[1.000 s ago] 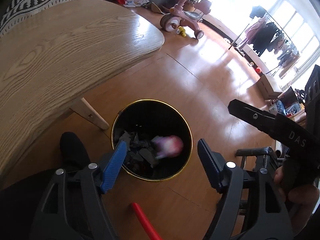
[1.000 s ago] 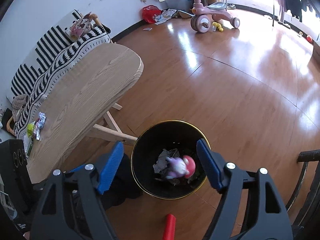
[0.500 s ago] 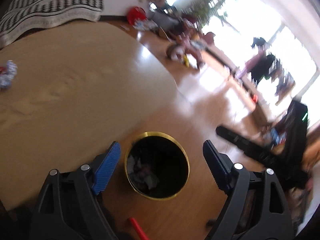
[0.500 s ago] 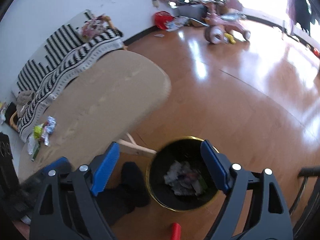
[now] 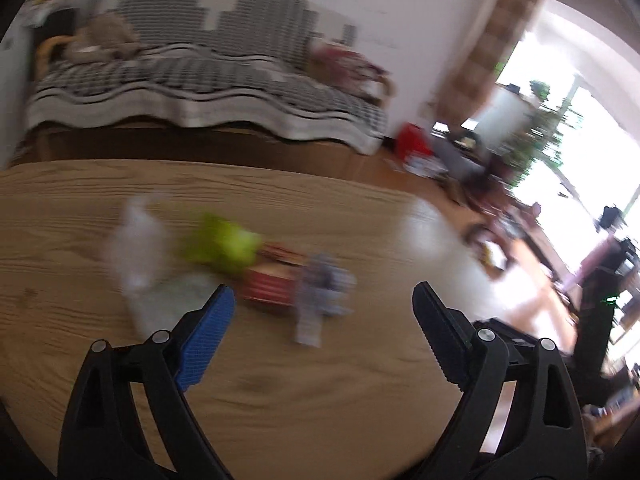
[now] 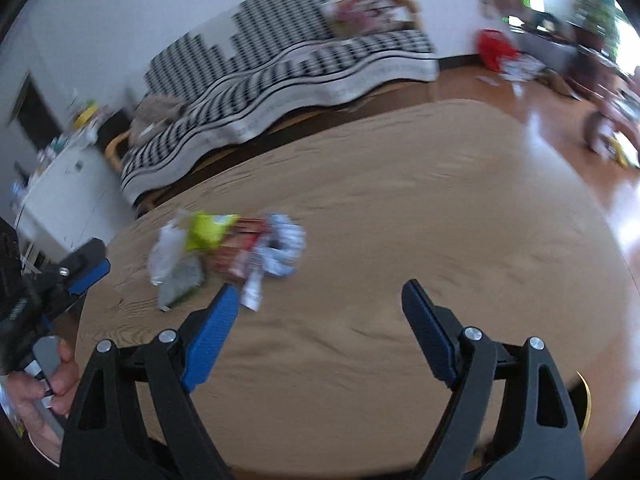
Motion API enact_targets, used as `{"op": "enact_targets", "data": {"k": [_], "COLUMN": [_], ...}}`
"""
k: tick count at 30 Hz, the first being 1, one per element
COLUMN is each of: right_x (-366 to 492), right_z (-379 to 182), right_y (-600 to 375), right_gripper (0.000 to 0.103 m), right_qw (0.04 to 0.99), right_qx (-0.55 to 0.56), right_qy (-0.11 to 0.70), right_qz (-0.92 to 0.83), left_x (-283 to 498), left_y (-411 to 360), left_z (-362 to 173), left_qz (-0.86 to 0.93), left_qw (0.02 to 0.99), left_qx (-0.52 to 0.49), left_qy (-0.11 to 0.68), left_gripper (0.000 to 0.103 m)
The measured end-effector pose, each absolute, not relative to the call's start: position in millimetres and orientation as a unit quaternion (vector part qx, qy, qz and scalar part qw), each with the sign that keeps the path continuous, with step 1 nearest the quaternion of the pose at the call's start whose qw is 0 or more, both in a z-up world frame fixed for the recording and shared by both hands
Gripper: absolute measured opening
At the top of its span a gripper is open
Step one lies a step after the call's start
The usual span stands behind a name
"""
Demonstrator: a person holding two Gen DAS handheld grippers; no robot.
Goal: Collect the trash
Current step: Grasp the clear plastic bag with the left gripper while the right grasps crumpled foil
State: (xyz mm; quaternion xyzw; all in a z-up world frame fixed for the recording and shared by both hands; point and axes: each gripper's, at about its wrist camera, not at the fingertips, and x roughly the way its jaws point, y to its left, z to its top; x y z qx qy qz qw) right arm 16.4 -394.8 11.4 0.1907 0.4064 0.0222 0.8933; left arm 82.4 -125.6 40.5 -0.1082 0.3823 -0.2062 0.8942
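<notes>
A small heap of trash lies on the wooden table (image 5: 320,380): a clear plastic bag (image 5: 138,248), a yellow-green wrapper (image 5: 224,246), a red packet (image 5: 270,286) and a blue-white crumpled wrapper (image 5: 322,290). My left gripper (image 5: 324,320) is open and empty, just short of the heap. In the right wrist view the heap shows as the bag (image 6: 168,250), yellow wrapper (image 6: 208,230), red packet (image 6: 236,250) and blue-white wrapper (image 6: 282,250). My right gripper (image 6: 320,316) is open and empty, above the table (image 6: 400,240), right of the heap. Both views are blurred.
A striped sofa (image 6: 280,56) stands behind the table. A gold bin rim (image 6: 586,400) peeks past the table's right edge. The left gripper's body (image 6: 76,272) shows at the left. A red bag (image 5: 412,142) and a pink tricycle (image 6: 612,120) sit on the floor.
Both grippers have swung up from above the black bin, where a pink item had dropped, to face the table and the trash heap. Both stay open.
</notes>
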Motion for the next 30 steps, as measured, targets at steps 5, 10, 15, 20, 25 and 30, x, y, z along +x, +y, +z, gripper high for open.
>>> {"op": "enact_targets", "data": {"k": [5, 10, 15, 20, 25, 30], "right_x": [98.6, 144.9, 160.6, 164.0, 164.9, 159.4], "right_z": [-12.3, -52.8, -75.3, -87.3, -93.5, -86.8], "right_y": [-354.4, -346.8, -351.1, -358.9, -360.7, -355.4], "right_gripper": [0.081, 0.081, 0.08, 0.068, 0.045, 0.028], "right_qw": [0.878, 0.866, 0.855, 0.852, 0.849, 0.857], "right_qx": [0.205, 0.181, 0.188, 0.188, 0.194, 0.179], "right_qy": [0.432, 0.466, 0.483, 0.488, 0.492, 0.482], "right_qz": [0.029, 0.009, 0.007, -0.006, 0.007, 0.013], "left_x": [139.7, 180.8, 206.3, 225.8, 225.1, 218.2], "left_y": [-55.3, -30.4, -23.8, -29.9, -40.0, -45.0], "left_z": [1.4, -35.9, -61.6, -79.8, -89.1, -86.0], "left_qz": [-0.098, -0.061, -0.059, -0.066, -0.067, -0.07], "left_qw": [0.904, 0.901, 0.893, 0.885, 0.886, 0.884], "left_qx": [-0.101, -0.059, -0.075, -0.079, -0.056, -0.044], "left_qy": [0.404, 0.426, 0.441, 0.454, 0.456, 0.46], "left_gripper": [0.088, 0.088, 0.088, 0.088, 0.084, 0.021]}}
